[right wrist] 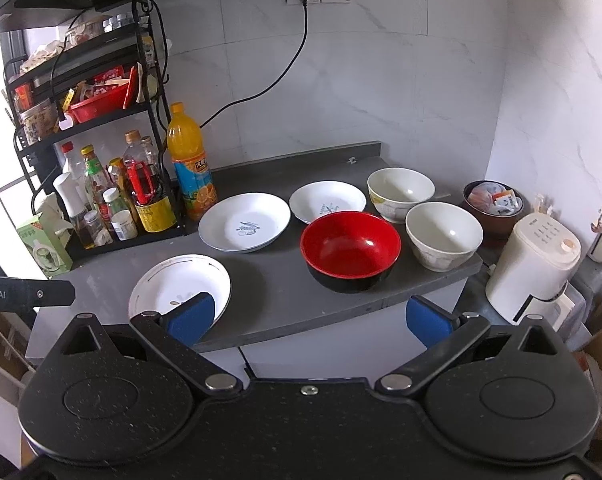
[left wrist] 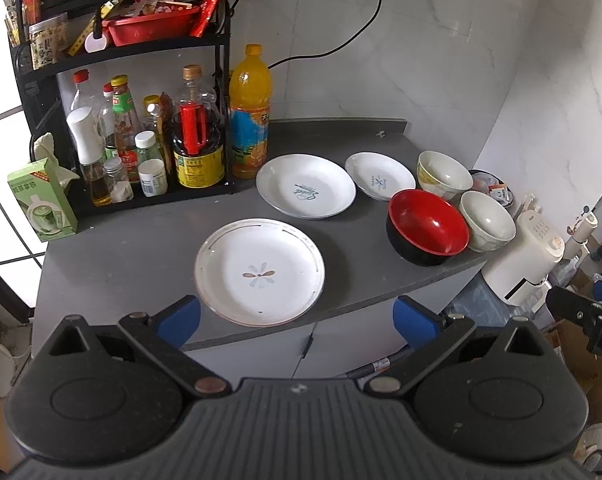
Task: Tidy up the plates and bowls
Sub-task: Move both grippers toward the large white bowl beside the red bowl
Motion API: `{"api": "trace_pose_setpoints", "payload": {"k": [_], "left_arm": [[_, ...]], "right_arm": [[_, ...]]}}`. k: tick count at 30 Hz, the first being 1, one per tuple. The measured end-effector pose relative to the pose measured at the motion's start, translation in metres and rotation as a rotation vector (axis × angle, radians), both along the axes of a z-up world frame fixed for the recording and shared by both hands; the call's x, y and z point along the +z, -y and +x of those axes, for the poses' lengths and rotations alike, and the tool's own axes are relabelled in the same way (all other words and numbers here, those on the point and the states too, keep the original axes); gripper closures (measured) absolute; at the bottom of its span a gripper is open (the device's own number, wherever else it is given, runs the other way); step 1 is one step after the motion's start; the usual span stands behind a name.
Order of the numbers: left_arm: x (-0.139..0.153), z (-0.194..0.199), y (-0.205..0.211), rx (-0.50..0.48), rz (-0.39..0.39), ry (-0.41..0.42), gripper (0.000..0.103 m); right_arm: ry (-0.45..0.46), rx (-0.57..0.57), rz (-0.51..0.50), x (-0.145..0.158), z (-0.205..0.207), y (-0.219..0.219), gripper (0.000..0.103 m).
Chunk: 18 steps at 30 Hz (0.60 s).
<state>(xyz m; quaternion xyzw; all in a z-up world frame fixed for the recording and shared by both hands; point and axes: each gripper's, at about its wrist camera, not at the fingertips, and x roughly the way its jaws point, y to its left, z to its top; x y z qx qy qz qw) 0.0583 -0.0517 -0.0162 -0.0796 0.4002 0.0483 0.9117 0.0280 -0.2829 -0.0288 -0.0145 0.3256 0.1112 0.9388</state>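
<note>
We see a glossy red/black bowl (right wrist: 349,251), glazed white ceramic plates (left wrist: 260,271), matt grey countertop (left wrist: 141,248), marble-look wall tiles (right wrist: 381,80) w/ slight sheen.

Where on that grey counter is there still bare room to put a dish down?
Bare grey countertop lies left of the flower-patterned white plate, in front of the black bottle rack, and again between that plate and the red-and-black bowl. The right end is crowded: two cream bowls sit close behind the red one.
</note>
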Motion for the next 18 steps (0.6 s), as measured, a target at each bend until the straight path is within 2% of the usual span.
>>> {"api": "trace_pose_setpoints", "payload": {"k": [8, 18], "left_arm": [[0.000, 0.015, 0.034, 0.040, 0.012, -0.003, 0.001], [-0.008, 0.041, 0.061, 0.042, 0.022, -0.018, 0.002]], "right_arm": [[-0.015, 0.043, 0.017, -0.005, 0.018, 0.028, 0.000], [-0.015, 0.018, 0.045, -0.012, 0.041, 0.057, 0.001]]}}
